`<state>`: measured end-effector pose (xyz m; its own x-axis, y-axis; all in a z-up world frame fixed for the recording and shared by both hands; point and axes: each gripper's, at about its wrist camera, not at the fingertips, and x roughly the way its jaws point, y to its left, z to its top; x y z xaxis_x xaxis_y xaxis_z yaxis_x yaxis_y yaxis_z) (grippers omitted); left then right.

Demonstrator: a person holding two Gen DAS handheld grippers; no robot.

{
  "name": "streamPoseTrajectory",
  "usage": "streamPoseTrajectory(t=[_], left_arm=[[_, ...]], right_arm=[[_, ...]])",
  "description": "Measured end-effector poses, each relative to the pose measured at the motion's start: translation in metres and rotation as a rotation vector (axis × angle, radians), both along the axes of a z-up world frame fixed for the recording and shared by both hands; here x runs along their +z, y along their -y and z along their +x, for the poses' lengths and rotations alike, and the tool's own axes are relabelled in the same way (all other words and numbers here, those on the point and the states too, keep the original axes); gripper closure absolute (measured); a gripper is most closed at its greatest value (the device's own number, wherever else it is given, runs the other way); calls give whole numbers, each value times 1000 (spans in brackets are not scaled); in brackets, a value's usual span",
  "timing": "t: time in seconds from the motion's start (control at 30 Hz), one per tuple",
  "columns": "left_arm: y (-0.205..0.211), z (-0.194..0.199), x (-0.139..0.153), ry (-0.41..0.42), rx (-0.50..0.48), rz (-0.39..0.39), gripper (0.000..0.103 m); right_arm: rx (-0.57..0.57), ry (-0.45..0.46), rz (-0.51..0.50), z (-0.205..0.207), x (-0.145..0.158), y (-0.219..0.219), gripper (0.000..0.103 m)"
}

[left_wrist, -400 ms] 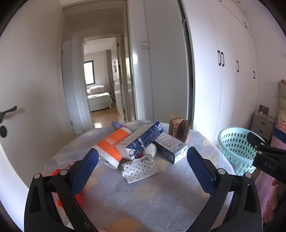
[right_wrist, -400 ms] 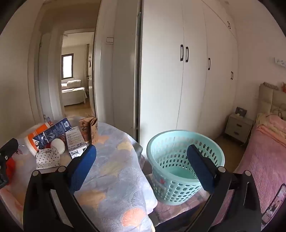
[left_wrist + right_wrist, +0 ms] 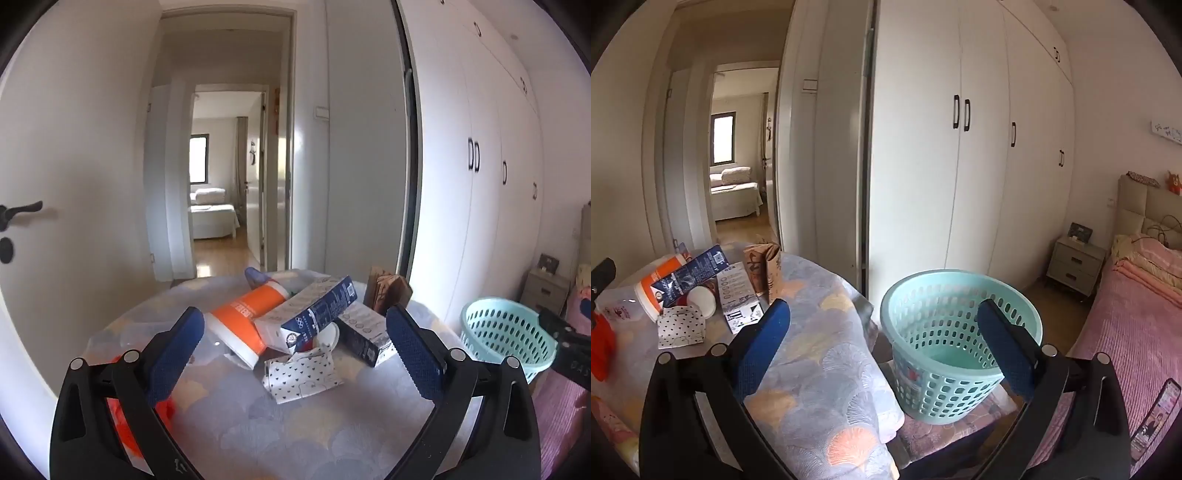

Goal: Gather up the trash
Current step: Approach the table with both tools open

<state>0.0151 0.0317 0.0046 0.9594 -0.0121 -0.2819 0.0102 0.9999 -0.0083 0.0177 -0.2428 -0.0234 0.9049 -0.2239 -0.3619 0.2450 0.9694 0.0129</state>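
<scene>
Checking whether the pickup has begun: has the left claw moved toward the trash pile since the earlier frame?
Yes, slightly. The open left claw has closed in on the polka-dot paper packet lying on the patterned round table, which now looks larger.

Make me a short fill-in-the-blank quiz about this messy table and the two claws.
1. The basket beside the table is pale ____.
2. The polka-dot pouch lies ____ the left claw than the orange canister.
3. Both the left and the right claw hold ____.

Missing words: green; nearer; nothing

soft daylight, sharp focus, fisheye edges dark
</scene>
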Motion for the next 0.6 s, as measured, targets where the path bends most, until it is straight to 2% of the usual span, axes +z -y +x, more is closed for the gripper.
streamPoseTrajectory(t=[0.1, 0.2, 0.33, 0.6], left_arm=[[4, 8, 0, 23, -5, -3, 7], [2, 18, -4, -12, -3, -17, 7], [-2, 5, -9, -16, -11, -38, 7], [14, 20, -13, -19, -47, -5, 7]], right_arm=[[2, -25, 30, 7, -5, 8, 6], [-2, -39, 25, 12, -10, 6, 6], [-2, -49, 19, 21, -16, 2, 6], [34, -69, 2, 27, -21, -11, 6]])
